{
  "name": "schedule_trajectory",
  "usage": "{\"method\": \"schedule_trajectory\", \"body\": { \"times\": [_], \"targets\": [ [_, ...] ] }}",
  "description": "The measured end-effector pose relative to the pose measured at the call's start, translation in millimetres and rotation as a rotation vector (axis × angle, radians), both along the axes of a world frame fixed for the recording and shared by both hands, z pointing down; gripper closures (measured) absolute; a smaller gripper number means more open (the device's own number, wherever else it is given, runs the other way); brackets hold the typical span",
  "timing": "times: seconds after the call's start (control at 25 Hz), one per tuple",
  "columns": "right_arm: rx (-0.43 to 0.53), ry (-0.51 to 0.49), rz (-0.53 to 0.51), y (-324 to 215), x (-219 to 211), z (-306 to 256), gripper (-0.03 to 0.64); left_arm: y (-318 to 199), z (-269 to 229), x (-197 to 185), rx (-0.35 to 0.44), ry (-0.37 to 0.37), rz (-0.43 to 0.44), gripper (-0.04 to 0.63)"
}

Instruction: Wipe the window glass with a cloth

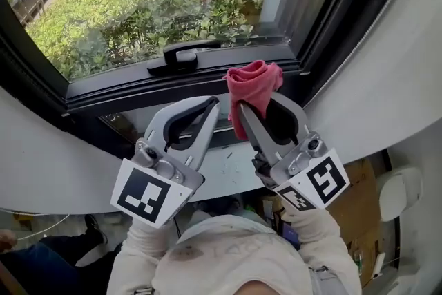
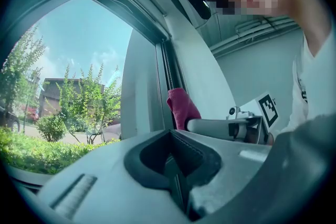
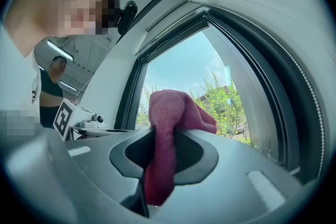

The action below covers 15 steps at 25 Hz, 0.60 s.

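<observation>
1. Closest to the head camera are the two white cubes with square black markers [image 1: 148, 193], one at the back of each hand-held tool, with the person's sleeved arms below them
2. Ahead of the cubes, the left claw [image 1: 211, 106] has its jaws together and nothing in the diamond-shaped gap between them. It hangs idle just beside its partner, above the white window sill [image 1: 235, 162]
3. The right claw [image 1: 257, 106] is clamped on a crumpled raspberry-red fabric cloth [image 1: 254, 78]. The right gripper view shows the fabric running down through the gap and pinched low between the jaws, with its bunched head standing out past the tips
4. That bunched head sits in front of the black lower window frame [image 1: 173, 90], to the right of the black lever handle [image 1: 181, 55]. It is near the lower right corner of the clear window glass [image 1: 138, 3], and a green hedge [image 1: 103, 31] shows beyond the pane. No view shows whether the cloth touches the frame, and it does not lie on the pane
5. The step in hand looks like the approach, with the cloth gripped and raised but no wiping yet begun
6. The next move calls for lifting the cloth past the frame and pressing its soft head to the glass, so that fabric and not hard jaw tips meets the pane. The sweep should then steer round the handle with a firm grip, so the cloth does not drag loose
</observation>
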State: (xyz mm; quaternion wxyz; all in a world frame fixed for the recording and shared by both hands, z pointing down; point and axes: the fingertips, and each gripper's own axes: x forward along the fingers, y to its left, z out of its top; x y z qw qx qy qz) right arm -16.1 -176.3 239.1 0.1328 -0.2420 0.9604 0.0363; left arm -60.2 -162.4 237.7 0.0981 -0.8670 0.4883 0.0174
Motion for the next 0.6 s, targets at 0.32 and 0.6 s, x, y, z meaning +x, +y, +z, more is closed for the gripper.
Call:
{"method": "schedule_trajectory", "body": {
  "times": [0.32, 0.6],
  "targets": [
    [-0.001, -0.002, -0.011, 5.5, 0.7, 0.6, 0.51, 5.2, -0.6, 3.2, -0.002, -0.002, 0.002, 0.595],
    [-0.007, -0.003, -0.019, 6.3, -0.6, 2.6, 0.511, 6.6, 0.0, 2.2, -0.001, -0.009, -0.004, 0.595]
  ]
}}
